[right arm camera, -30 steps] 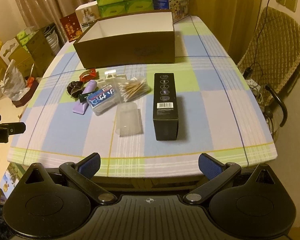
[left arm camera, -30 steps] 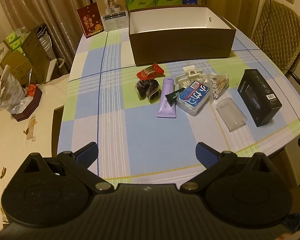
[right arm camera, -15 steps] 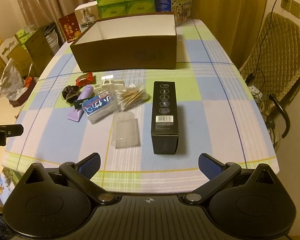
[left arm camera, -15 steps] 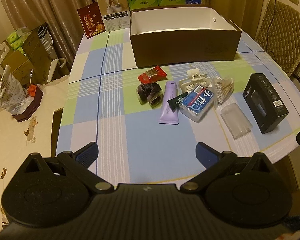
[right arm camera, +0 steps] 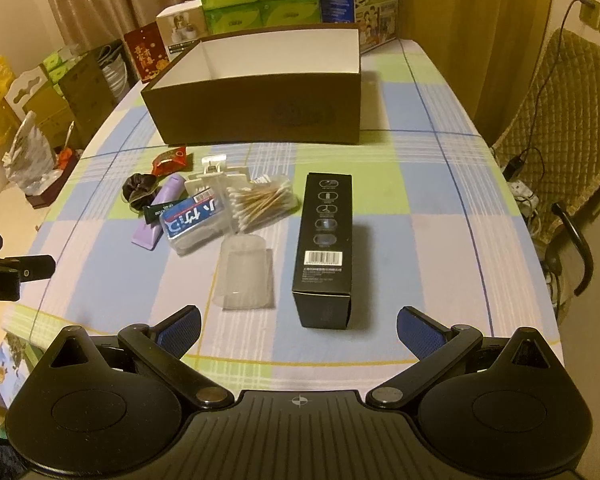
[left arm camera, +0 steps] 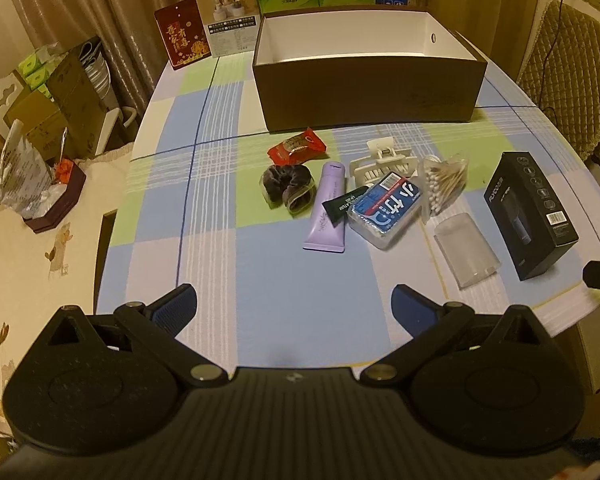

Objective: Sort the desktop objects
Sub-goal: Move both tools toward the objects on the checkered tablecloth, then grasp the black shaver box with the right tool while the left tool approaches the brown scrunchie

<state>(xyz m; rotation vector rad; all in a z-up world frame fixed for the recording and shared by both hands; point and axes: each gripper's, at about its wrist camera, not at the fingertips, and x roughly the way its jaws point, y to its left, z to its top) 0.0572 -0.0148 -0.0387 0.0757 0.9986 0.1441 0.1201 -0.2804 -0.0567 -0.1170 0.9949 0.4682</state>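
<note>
So both grippers are hanging over the near edge of the surface [right arm camera: 440, 240] right now, fingers spread wide, nothing held in either. Nothing's gone into the box yet as far as I can see, so my read is the sort is only getting started.

Closest to the right gripper [right arm camera: 299, 326] is the black carton [right arm camera: 326, 248]. It lies flat with its long axis running pretty much straight away from the gripper, near end just ahead of the gap between the fingers. That's the bit that matters imo: it's lined up so the fingers could close across its narrow width without any wrist twist. The left gripper [left arm camera: 294, 306] sees that same carton [left arm camera: 530, 212] way off to its right, so the right hand is clearly the nearer one for it.

Just left of the carton there's a clear plastic case [right arm camera: 244, 272], lying flat, apart from it.

Further out is the cluttered bunch: a bag of cotton swabs [right arm camera: 262, 202], a blue-labelled pack [right arm camera: 194, 216] resting partly on a purple tube [left arm camera: 328, 210], a white hair claw [left arm camera: 382, 162], a dark scrunchie [left arm camera: 288, 188] and a red snack packet [left arm camera: 297, 148]. That pile sits straight ahead of the left gripper, so I'd guess it's the left hand's job.

Farthest back is the open brown box [right arm camera: 260, 108], white inside, looks empty from here.
</note>
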